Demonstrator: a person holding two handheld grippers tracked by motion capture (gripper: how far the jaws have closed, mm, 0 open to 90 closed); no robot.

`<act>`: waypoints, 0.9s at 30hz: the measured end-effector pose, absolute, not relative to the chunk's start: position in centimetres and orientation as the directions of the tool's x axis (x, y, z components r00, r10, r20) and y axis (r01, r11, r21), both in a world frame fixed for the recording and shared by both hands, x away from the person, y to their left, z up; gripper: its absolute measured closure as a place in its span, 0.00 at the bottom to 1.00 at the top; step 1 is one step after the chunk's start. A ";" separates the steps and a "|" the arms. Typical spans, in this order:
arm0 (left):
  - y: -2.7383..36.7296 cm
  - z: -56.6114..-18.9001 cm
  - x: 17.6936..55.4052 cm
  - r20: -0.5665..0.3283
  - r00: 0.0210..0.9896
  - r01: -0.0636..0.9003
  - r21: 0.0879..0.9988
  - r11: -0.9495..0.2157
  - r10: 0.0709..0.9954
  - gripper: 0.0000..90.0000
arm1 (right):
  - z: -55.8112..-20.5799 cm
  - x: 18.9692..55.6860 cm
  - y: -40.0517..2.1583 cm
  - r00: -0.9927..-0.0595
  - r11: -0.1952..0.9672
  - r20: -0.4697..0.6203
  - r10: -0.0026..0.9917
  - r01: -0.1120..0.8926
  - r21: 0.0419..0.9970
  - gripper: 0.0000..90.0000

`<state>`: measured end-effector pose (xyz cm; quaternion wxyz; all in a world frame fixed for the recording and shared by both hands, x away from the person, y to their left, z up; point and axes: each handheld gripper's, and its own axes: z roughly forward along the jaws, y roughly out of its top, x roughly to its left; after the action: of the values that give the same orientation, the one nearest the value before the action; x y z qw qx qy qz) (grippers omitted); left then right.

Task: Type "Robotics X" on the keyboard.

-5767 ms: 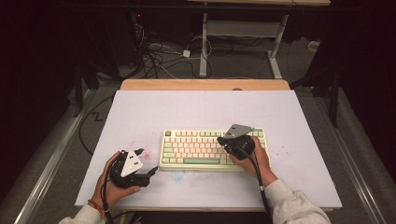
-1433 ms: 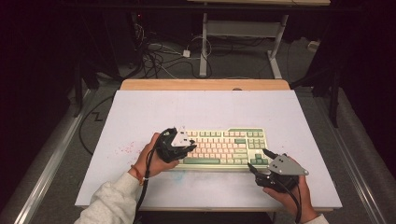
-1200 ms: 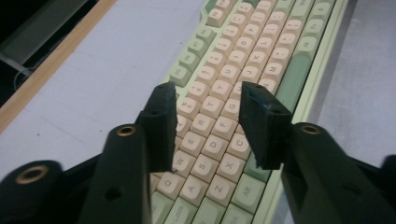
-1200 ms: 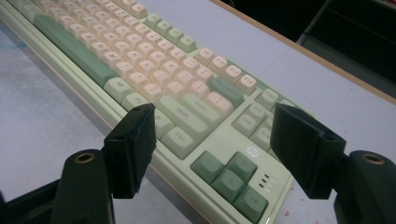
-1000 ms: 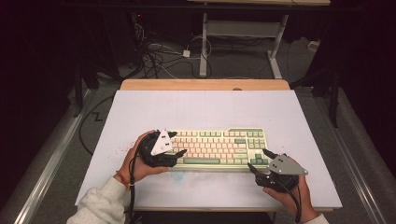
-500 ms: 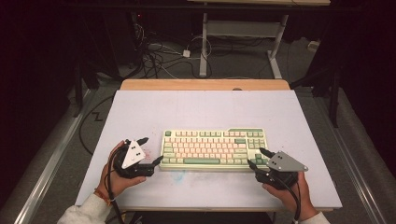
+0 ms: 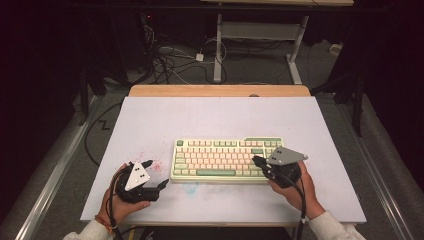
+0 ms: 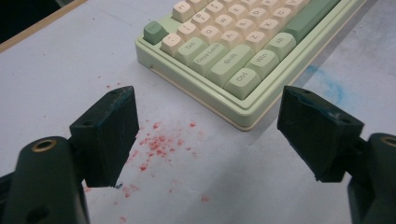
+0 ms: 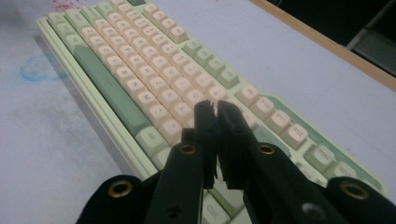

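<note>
On the left, the left gripper (image 7: 154,176) sits low over the table (image 7: 220,115), just beside the near left corner of the keyboard (image 7: 227,159). Its jaws are spread wide and have just been opening, with nothing between them but the bare top and some little red specks (image 8: 159,144). If this hand slides in from here, one jaw could bump the corner of the keyboard and push it crooked, because the corner is so close. The keyboard is green with cream keys and lies flat near the middle of the table, a bit toward the person. In the right gripper view, a faint blue smudge (image 9: 37,67) marks the top just in front of it. On the right, the right gripper (image 7: 256,162) hangs over the right end of the keys. Its jaws are pressed together and have just been closing, and nothing is caught in them. I think it means to poke a key with that tip. The keys sit tight side by side, so the tip could hit two at once, or slip into a gap, if it comes down tilted. The table top is pale and smooth, with a wooden edge (image 7: 220,90) at the far side. Behind it the room is dark, with a tangle of cables (image 7: 175,60) on the floor and white table legs (image 7: 218,55).
</note>
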<state>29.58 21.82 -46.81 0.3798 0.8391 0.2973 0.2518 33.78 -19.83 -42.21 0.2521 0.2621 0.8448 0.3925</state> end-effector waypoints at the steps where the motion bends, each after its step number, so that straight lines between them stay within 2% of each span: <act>1: 21.8 -46.8 29.5 0.200 0.695 0.306 0.787 -0.536 0.691 0.21 | -42.2 34.1 -19.4 -0.741 0.559 -0.220 0.635 0.244 0.792 0.99; 13: 21.9 -47.1 29.7 0.202 0.703 0.310 0.776 -0.550 0.682 0.21 | -43.6 38.2 -15.0 -0.783 0.628 -0.217 0.582 0.265 0.732 1.00; 27: 21.8 -47.5 29.9 0.216 0.712 0.310 0.757 -0.576 0.668 0.21 | -45.2 39.6 -13.7 -0.793 0.669 -0.207 0.573 0.307 0.677 1.00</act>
<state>29.91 21.76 -47.54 0.3605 0.8521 0.2868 0.2483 39.56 -13.68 -45.24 0.2061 0.2474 0.8900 0.3228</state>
